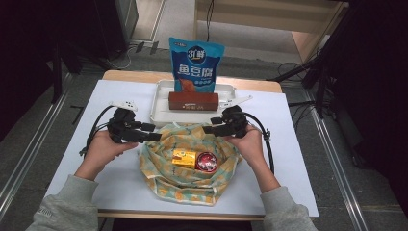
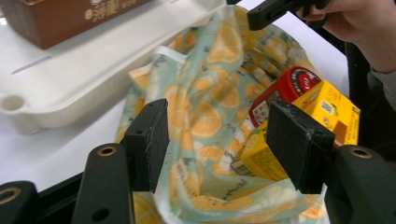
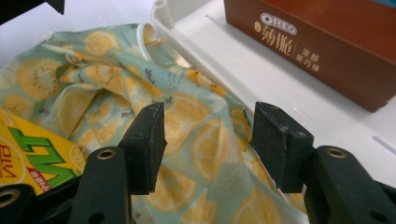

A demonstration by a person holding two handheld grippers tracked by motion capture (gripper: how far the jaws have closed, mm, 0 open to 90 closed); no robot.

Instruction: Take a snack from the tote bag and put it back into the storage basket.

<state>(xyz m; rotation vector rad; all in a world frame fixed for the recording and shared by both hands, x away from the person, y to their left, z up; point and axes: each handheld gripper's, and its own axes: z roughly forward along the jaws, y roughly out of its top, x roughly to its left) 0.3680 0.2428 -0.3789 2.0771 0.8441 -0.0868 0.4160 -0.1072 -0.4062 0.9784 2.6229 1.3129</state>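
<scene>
Bag (image 1: 185,180) rim lies between both grippers' parted jaws, gripped by neither.

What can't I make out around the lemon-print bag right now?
- Yellow carton: its lower part, behind the left gripper's jaw pad in the left gripper view.
- Red can: label too small in the high view.
- Brown box: cut off by the right gripper view's top edge.
</scene>
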